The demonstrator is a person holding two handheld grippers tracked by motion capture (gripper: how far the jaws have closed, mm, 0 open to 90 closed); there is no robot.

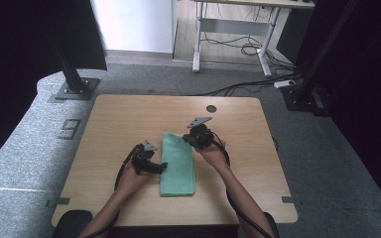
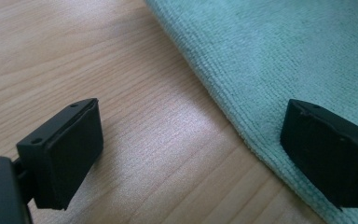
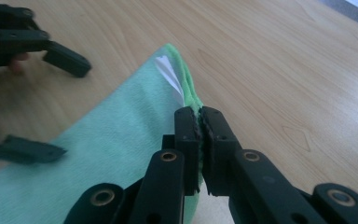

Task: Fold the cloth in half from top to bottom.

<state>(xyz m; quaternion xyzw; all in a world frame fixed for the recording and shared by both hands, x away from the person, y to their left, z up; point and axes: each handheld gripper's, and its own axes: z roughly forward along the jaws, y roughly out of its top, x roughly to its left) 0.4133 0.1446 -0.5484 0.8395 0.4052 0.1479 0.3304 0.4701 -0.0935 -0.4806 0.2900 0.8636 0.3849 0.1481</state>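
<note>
Green towel [image 3: 121, 140] edge between right tongs [image 3: 200, 116]

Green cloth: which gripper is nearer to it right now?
Right. The right gripper is shut on the green cloth's edge; the left gripper is open, one jaw over the cloth.

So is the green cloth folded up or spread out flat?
Folded. The green cloth lies as a narrow strip, and the right gripper pinches doubled layers at its edge.

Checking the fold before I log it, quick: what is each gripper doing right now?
Left gripper: open, jaws astride the green cloth edge, holding nothing.
Right gripper: closed on the cloth's edge.
</note>
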